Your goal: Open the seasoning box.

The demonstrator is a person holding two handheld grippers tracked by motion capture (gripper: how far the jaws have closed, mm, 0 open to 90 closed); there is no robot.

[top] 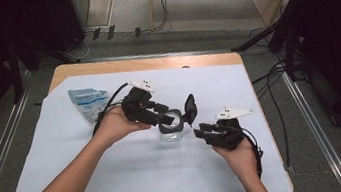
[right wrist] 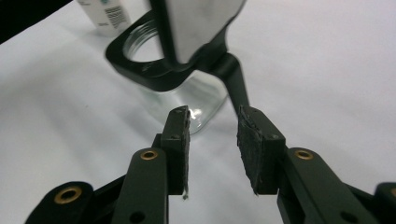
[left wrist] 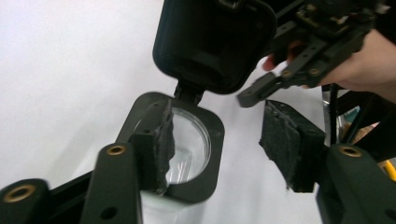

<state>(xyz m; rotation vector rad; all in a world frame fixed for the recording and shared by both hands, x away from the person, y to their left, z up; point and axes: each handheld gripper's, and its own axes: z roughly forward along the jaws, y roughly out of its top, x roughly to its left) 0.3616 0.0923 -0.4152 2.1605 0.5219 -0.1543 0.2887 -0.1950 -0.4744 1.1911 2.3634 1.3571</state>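
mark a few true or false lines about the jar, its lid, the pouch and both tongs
1. The jar stands upright on the white sheet. True.
2. The lid is shut down over the jar's mouth. False: it is flipped up, open on its hinge.
3. The right tongs clamp the lid. False: their jaws stand apart with nothing between them, beside the jar.
4. The left tongs are open, one pad at the jar's rim. True.
5. The pouch lies inside the jar. False: it lies on the sheet, left of and behind the jar.
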